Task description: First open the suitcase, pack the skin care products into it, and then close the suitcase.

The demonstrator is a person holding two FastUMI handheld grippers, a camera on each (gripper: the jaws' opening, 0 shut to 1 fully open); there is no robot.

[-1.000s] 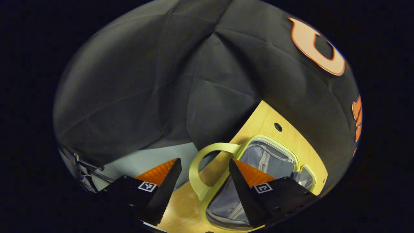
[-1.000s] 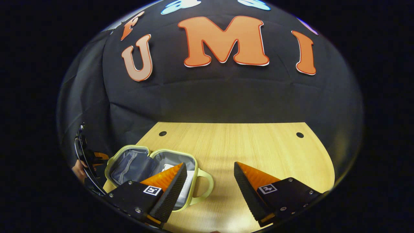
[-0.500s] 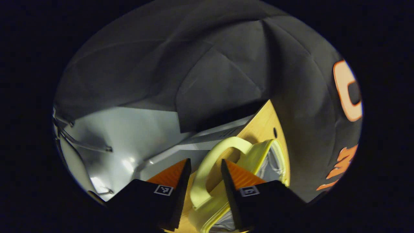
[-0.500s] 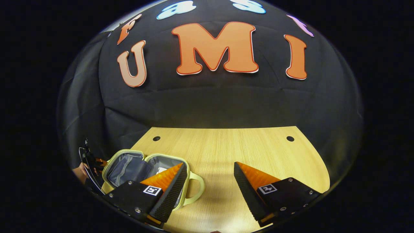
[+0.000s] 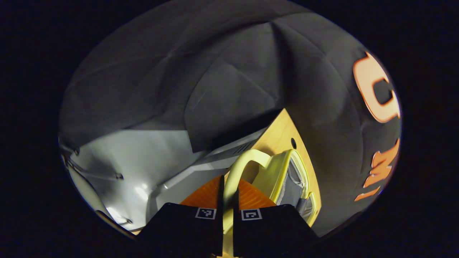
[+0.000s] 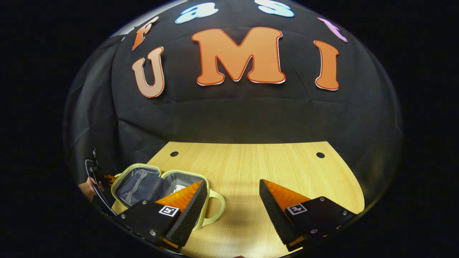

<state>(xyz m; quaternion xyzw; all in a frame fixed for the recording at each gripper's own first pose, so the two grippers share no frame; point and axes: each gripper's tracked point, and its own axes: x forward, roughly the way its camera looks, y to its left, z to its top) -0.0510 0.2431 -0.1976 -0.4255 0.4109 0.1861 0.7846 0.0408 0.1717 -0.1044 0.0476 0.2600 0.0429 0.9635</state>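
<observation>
The small suitcase [image 6: 138, 182] lies open at the table's left, pale yellow-green with grey lining. A white skin care item [image 6: 178, 187] lies in its right half, partly hidden behind my finger. In the left gripper view my left gripper [image 5: 228, 191] is shut on the looped handle [image 5: 247, 157] of the left half [image 5: 288, 175], which stands tilted up on edge. My right gripper [image 6: 233, 188] hovers open over the table with nothing between its fingers, just right of the other handle [image 6: 217, 206]. In the right gripper view the left gripper [image 6: 96, 175] and a hand show at the far left.
The wooden table [image 6: 251, 165] has two small holes [image 6: 174, 153] [image 6: 320, 155] near its back edge, against the black cloth wall. Bare wood stretches to the suitcase's right. Grey floor [image 5: 136, 154] lies beyond the table's left edge [image 5: 267, 134].
My left gripper has gone from open around the handle to shut on it, and that half of the suitcase has tilted up. The right gripper has hardly moved.
</observation>
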